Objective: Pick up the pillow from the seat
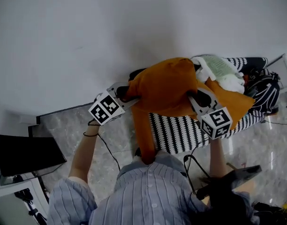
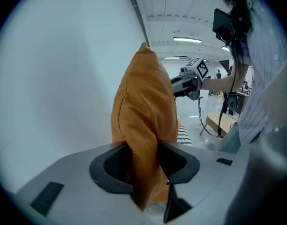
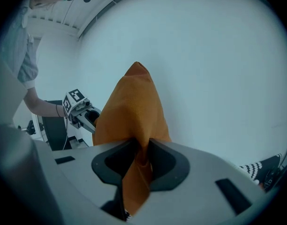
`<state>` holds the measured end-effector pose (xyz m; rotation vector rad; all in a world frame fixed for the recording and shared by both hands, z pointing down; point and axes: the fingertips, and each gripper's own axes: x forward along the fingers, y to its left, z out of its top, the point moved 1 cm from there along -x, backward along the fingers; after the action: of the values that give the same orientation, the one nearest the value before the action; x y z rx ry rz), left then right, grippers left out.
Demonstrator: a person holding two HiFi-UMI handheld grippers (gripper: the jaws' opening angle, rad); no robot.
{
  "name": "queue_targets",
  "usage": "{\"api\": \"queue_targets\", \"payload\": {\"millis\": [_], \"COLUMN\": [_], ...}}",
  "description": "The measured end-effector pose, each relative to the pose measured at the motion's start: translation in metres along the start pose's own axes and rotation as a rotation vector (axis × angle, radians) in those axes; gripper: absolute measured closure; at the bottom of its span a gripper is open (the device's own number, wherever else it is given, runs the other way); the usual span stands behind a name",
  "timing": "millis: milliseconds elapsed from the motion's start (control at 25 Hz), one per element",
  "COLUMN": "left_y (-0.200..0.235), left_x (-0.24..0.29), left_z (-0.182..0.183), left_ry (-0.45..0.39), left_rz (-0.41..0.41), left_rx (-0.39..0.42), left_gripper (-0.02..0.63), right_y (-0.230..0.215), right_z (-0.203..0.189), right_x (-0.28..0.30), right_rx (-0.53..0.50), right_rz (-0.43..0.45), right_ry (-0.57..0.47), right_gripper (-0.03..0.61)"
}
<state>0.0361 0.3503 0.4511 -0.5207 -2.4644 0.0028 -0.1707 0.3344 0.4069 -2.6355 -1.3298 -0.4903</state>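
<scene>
Above the striped seat (image 1: 181, 135), the orange pillow (image 1: 167, 86) hangs lifted, one edge clamped in the jaws of the left gripper (image 1: 122, 95), the opposite edge in those of the right gripper (image 1: 200, 100). The right jaws pinch only a thin fold, which could slip out and drop that side.

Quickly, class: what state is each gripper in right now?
left gripper: closed on the orange pillow.
right gripper: closed on the same pillow.
</scene>
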Motion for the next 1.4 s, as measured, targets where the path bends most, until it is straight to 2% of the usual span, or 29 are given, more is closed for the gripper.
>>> {"api": "queue_targets", "payload": {"millis": [200, 400, 640, 800, 1120, 1400], "left_y": [-0.025, -0.056, -0.084, -0.101, -0.127, -0.164], "left_x": [-0.033, -0.053, -0.076, -0.090, -0.112, -0.125], "left_z": [0.004, -0.010, -0.023, -0.024, -0.016, 0.004], "left_ry": [-0.029, -0.019, -0.031, -0.065, -0.128, -0.139], "left_rz": [-0.006, -0.032, -0.085, -0.088, -0.086, -0.053], "left_rx": [0.027, 0.045, 0.079, 0.115, 0.158, 0.179], "left_gripper": [0.436, 0.434, 0.434, 0.433, 0.431, 0.431], "right_y": [0.033, 0.071, 0.109, 0.129, 0.153, 0.159], "right_z": [0.008, -0.006, -0.020, -0.023, -0.018, -0.019], "right_x": [-0.027, -0.052, -0.077, -0.094, -0.126, -0.166], "right_rx": [0.009, 0.043, 0.095, 0.115, 0.123, 0.121], "right_rz": [-0.016, -0.033, -0.102, -0.149, -0.215, -0.216], "right_ry": [-0.014, 0.003, 0.008, -0.004, -0.038, -0.069], "right_gripper": [0.482, 0.483, 0.483, 0.483, 0.483, 0.485]}}
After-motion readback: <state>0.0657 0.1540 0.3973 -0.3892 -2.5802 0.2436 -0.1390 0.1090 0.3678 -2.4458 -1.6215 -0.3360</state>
